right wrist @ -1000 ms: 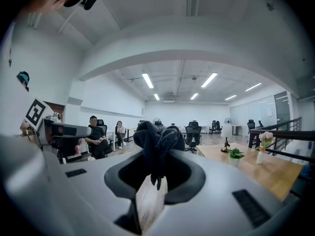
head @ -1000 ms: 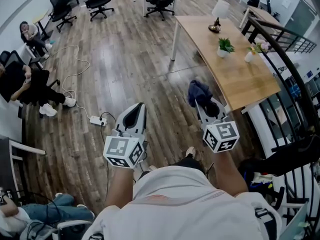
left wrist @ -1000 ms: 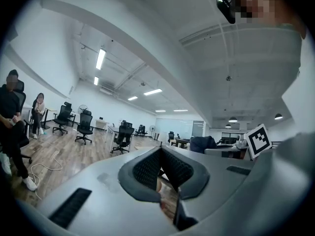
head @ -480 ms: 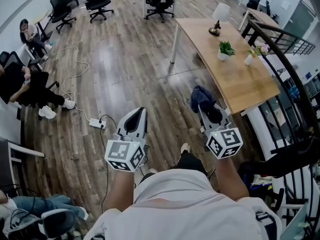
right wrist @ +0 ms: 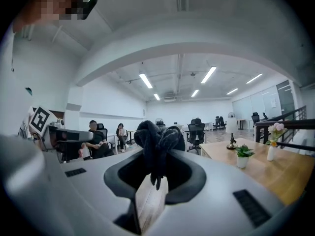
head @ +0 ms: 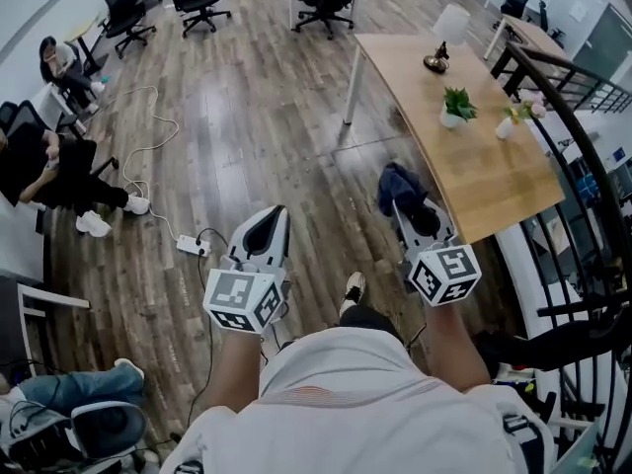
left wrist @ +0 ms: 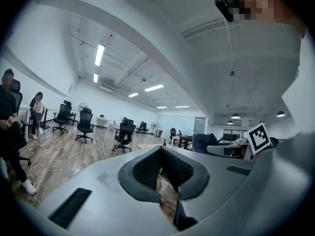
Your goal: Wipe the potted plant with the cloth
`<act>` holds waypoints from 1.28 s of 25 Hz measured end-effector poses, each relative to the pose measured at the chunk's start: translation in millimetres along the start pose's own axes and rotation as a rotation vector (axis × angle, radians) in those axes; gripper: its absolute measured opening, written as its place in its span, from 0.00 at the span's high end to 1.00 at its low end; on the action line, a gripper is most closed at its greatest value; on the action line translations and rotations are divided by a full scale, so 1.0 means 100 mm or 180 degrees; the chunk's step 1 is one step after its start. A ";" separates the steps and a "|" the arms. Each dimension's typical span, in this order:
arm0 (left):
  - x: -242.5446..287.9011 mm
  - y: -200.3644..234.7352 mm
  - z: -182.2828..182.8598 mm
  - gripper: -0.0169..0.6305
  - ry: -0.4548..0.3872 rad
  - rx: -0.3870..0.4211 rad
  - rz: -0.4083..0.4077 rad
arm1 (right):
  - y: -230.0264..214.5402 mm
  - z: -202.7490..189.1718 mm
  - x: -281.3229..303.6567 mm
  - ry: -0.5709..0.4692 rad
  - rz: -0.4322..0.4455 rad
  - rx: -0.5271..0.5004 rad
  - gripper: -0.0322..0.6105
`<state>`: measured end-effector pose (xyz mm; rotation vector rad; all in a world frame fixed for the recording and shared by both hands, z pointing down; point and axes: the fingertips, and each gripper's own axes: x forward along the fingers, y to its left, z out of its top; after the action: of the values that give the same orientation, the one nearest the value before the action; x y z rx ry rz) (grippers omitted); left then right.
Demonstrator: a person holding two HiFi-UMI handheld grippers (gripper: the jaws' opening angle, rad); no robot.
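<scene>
**head view.** the right gripper [head: 403, 205] carries a bunched dark blue cloth [head: 395, 184] out in front of the person, aimed at the near end of the wooden table [head: 499, 181]. the potted plant [head: 456, 105] stands farther along that table, well apart from the cloth, so wiping is judged not yet begun. the left gripper [head: 265, 227] is held alongside over the floor, probably kept free to steady the pot.

**left gripper view.** the jaws are closed together with nothing between them. the gripper points level into the room and the plant is not in sight.

**right gripper view.** the jaws are clamped on the cloth [right wrist: 157, 140]. its wad rises above the pads, leaving a soft lobe forward as the wiping face. the potted plant [right wrist: 242, 155] stands upright to the right on the table, near a flower vase [right wrist: 271, 149].
</scene>
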<state>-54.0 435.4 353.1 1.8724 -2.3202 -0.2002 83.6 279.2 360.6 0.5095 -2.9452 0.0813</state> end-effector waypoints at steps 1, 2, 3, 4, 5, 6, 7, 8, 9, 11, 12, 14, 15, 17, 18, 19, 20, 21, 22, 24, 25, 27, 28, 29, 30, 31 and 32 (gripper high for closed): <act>0.13 -0.01 0.01 0.95 0.0011 0.0019 -0.0009 | -0.10 -0.02 0.07 0.0027 0.0012 0.0019 0.74; 0.28 -0.04 0.01 0.95 0.0030 0.0038 -0.0036 | -0.23 -0.04 0.12 0.0051 0.0008 0.0044 0.74; 0.43 -0.09 0.01 0.95 0.0055 0.0061 -0.0081 | -0.38 -0.06 0.17 0.0061 -0.0013 0.0076 0.74; 0.60 -0.15 0.01 0.95 0.0080 0.0088 -0.0131 | -0.54 -0.06 0.21 0.0058 -0.0044 0.0115 0.74; 0.78 -0.19 0.02 0.95 0.0104 0.0117 -0.0177 | -0.71 -0.04 0.26 0.0046 -0.0075 0.0162 0.74; 0.97 -0.22 0.04 0.95 0.0126 0.0143 -0.0217 | -0.88 -0.03 0.32 0.0033 -0.0097 0.0220 0.74; 1.15 -0.25 0.07 0.95 0.0148 0.0158 -0.0253 | -1.04 -0.03 0.39 0.0030 -0.0105 0.0286 0.74; 1.34 -0.28 0.10 0.95 0.0164 0.0159 -0.0284 | -1.19 -0.04 0.45 0.0043 -0.0095 0.0343 0.74; 1.51 -0.30 0.12 0.95 0.0171 0.0156 -0.0302 | -1.33 -0.06 0.53 0.0074 -0.0067 0.0374 0.74; 1.81 -0.34 0.15 0.95 0.0172 0.0166 -0.0298 | -1.56 -0.07 0.67 0.0155 0.0007 0.0352 0.74; 1.96 -0.36 0.15 0.95 0.0174 0.0163 -0.0293 | -1.67 -0.07 0.73 0.0181 0.0036 0.0318 0.74; 2.28 -0.44 0.13 0.95 0.0189 0.0143 -0.0312 | -1.94 -0.04 0.80 0.0182 0.0061 0.0244 0.74; 2.45 -0.49 0.11 0.95 0.0204 0.0144 -0.0337 | -2.08 -0.03 0.82 0.0167 0.0064 0.0209 0.74; 2.76 -0.62 0.06 0.95 0.0234 0.0150 -0.0391 | -2.33 -0.04 0.84 0.0140 0.0079 0.0153 0.74; 2.90 -0.66 0.04 0.95 0.0243 0.0134 -0.0408 | -2.44 -0.06 0.86 0.0132 0.0091 0.0143 0.73; 3.03 -0.69 0.02 0.95 0.0251 0.0098 -0.0419 | -2.56 -0.08 0.89 0.0129 0.0093 0.0152 0.73; 3.15 -0.70 0.01 0.95 0.0262 0.0049 -0.0434 | -2.67 -0.10 0.92 0.0129 0.0075 0.0183 0.73; 3.26 -0.72 -0.01 0.95 0.0280 0.0008 -0.0456 | -2.77 -0.13 0.94 0.0133 0.0041 0.0227 0.73; 3.37 -0.75 -0.03 0.95 0.0301 -0.0010 -0.0485 | -2.86 -0.15 0.93 0.0142 0.0002 0.0273 0.73; 3.61 -0.83 -0.09 0.95 0.0354 -0.0005 -0.0563 | -3.05 -0.21 0.90 0.0178 -0.0080 0.0350 0.74; 3.74 -0.87 -0.13 0.95 0.0384 -0.0007 -0.0618 | -3.15 -0.24 0.89 0.0203 -0.0133 0.0380 0.74; 4.00 -0.97 -0.17 0.95 0.0438 -0.0007 -0.0771 | -3.36 -0.27 0.89 0.0230 -0.0272 0.0428 0.74; 4.13 -1.02 -0.20 0.95 0.0459 -0.0005 -0.0864 | -3.46 -0.28 0.89 0.0227 -0.0350 0.0451 0.74; 4.26 -1.06 -0.22 0.95 0.0476 -0.0012 -0.0960 | -3.56 -0.29 0.89 0.0220 -0.0433 0.0475 0.74; 4.39 -1.09 -0.24 0.95 0.0490 -0.0028 -0.1050 | -3.67 -0.30 0.90 0.0218 -0.0520 0.0499 0.74; 4.54 -1.12 -0.26 0.95 0.0505 -0.0048 -0.1135 | -3.78 -0.31 0.92 0.0227 -0.0609 0.0525 0.74; 4.68 -1.14 -0.28 0.95 0.0523 -0.0067 -0.1219 | -3.89 -0.33 0.93 0.0245 -0.0704 0.0551 0.74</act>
<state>-36.5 -46.6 374.1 2.2145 -1.8335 -0.1073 132.6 -114.8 418.5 0.8327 -2.8004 0.3241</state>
